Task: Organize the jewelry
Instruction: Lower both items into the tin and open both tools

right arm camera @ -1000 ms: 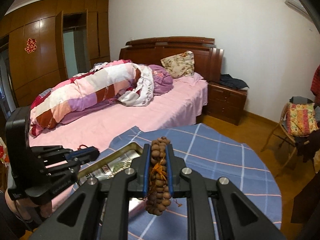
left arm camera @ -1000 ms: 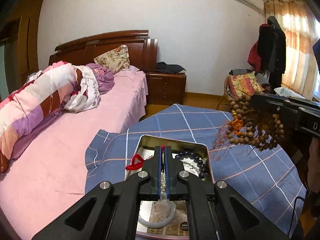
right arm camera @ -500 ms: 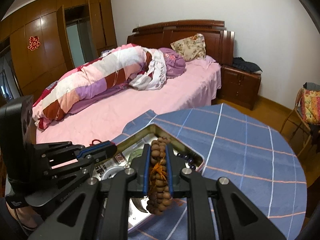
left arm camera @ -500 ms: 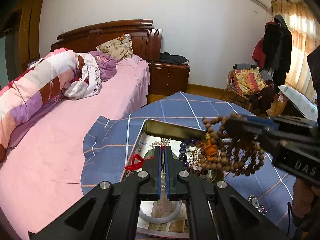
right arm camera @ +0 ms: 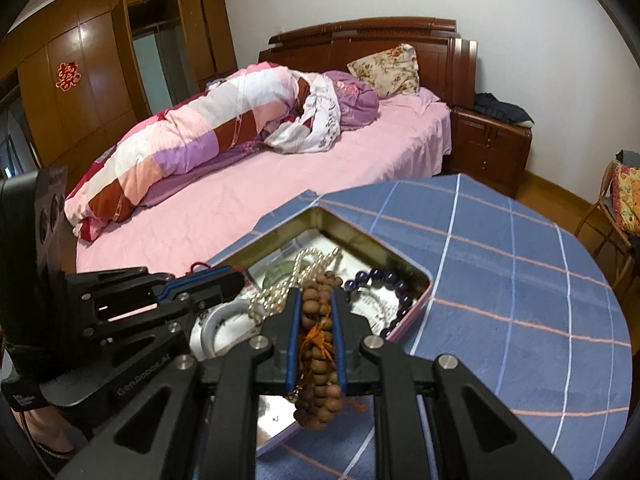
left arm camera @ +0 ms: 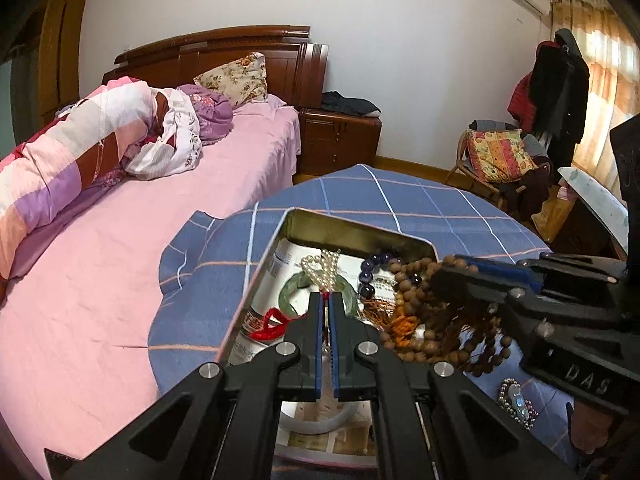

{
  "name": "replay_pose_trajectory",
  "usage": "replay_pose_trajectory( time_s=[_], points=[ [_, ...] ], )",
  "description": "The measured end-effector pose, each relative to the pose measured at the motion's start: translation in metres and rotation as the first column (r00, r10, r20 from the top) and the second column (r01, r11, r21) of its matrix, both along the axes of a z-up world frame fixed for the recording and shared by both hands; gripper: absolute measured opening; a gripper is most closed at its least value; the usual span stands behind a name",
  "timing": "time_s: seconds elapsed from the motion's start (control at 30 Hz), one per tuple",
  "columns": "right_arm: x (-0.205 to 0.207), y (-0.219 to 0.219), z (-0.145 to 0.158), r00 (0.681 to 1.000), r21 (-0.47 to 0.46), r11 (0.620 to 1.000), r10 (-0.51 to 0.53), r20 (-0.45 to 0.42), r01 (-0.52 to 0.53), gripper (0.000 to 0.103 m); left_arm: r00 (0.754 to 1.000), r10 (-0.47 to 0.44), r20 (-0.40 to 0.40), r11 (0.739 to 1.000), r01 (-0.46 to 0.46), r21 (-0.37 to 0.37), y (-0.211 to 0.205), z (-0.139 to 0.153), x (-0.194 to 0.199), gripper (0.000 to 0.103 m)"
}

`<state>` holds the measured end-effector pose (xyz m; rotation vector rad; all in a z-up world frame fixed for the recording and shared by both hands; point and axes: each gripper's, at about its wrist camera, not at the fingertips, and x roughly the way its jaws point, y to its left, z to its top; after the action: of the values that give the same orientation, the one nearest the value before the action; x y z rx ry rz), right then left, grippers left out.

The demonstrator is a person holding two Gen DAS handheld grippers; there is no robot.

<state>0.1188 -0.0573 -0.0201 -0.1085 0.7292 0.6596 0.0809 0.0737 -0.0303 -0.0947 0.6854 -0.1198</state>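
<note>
Daylight pours in through the curtains [left arm camera: 600, 64] at the right of the left wrist view, washing them out to a pale glow. The white wall [right arm camera: 520, 24] is evenly bright, with soft shadows. Both views bow hard at the edges, corners vignetted black. The tin's inner wall [left arm camera: 340, 236] glints dully. Focus is crisp mid-frame, slightly smeared at the rims.

Ahead of you stands a bed [left arm camera: 200, 200] with a rolled quilt [right arm camera: 192, 144] and a floral pillow [left arm camera: 234, 78]. Beside it you have a nightstand [left arm camera: 340, 140], a cushioned chair [left arm camera: 500, 156], hanging coats [left arm camera: 560, 84] and a wardrobe [right arm camera: 92, 76].
</note>
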Motion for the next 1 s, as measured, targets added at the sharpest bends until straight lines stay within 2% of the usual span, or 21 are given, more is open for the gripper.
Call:
replay_pose_trajectory(
  time_s=[0.17, 0.27, 0.33, 0.37, 0.4, 0.43, 0.47, 0.53, 0.67, 0.83, 1.0],
  points=[
    [-0.004, 0.001, -0.010, 1.000, -0.016, 1.000, 0.002, -0.018, -0.002, 0.017, 1.000, -0.005, -0.001, 1.000, 0.005, 0.016, -0.006, -0.003, -0.005, 0.002],
    [-0.004, -0.002, -0.015, 0.999, -0.013, 1.000, 0.006, -0.038, -0.006, 0.019, 1.000, -0.013, -0.009, 1.000, 0.013, -0.001, -0.006, -0.005, -0.007, 0.003],
    [-0.005, -0.005, -0.017, 0.999, -0.009, 1.000, -0.001, -0.048, 0.000, 0.028, 1.000, -0.014, -0.019, 1.000, 0.014, -0.005, -0.007, -0.007, -0.009, 0.005],
    [-0.006, -0.008, -0.018, 0.999, -0.004, 1.000, 0.003, -0.053, -0.003, 0.038, 1.000, -0.015, -0.020, 1.000, 0.015, -0.008, -0.008, -0.006, -0.009, 0.010],
    [-0.007, -0.010, -0.018, 0.999, 0.000, 1.000, 0.004, -0.053, -0.004, 0.042, 1.000, -0.012, -0.020, 1.000, 0.012, -0.013, -0.008, -0.006, -0.011, 0.015],
    [-0.009, -0.014, -0.017, 0.999, -0.001, 1.000, -0.002, -0.050, 0.002, 0.044, 1.000, -0.005, -0.018, 1.000, 0.004, -0.013, -0.008, -0.006, -0.013, 0.037],
    [-0.010, -0.017, -0.017, 0.999, -0.005, 1.000, -0.009, -0.047, 0.009, 0.048, 1.000, 0.007, -0.006, 1.000, -0.007, -0.016, -0.008, -0.004, -0.017, 0.065],
    [-0.014, -0.028, -0.015, 0.999, -0.002, 1.000, -0.026, -0.043, 0.026, 0.050, 0.999, 0.033, 0.040, 0.999, -0.033, -0.013, -0.006, 0.001, -0.025, 0.078],
    [-0.021, -0.062, -0.018, 0.994, -0.003, 0.995, -0.098, -0.056, 0.098, 0.051, 0.999, 0.027, 0.037, 0.999, -0.026, -0.040, -0.003, 0.004, -0.030, 0.078],
    [-0.031, -0.092, -0.027, 0.982, -0.046, 0.984, -0.174, -0.068, 0.171, 0.051, 0.998, 0.057, 0.030, 0.998, -0.057, -0.028, -0.007, -0.002, -0.034, 0.078],
    [-0.045, -0.101, -0.037, 0.979, -0.081, 0.980, -0.189, -0.083, 0.182, 0.051, 0.997, 0.066, 0.045, 0.998, -0.065, -0.005, -0.017, -0.002, -0.046, 0.078]
  ],
)
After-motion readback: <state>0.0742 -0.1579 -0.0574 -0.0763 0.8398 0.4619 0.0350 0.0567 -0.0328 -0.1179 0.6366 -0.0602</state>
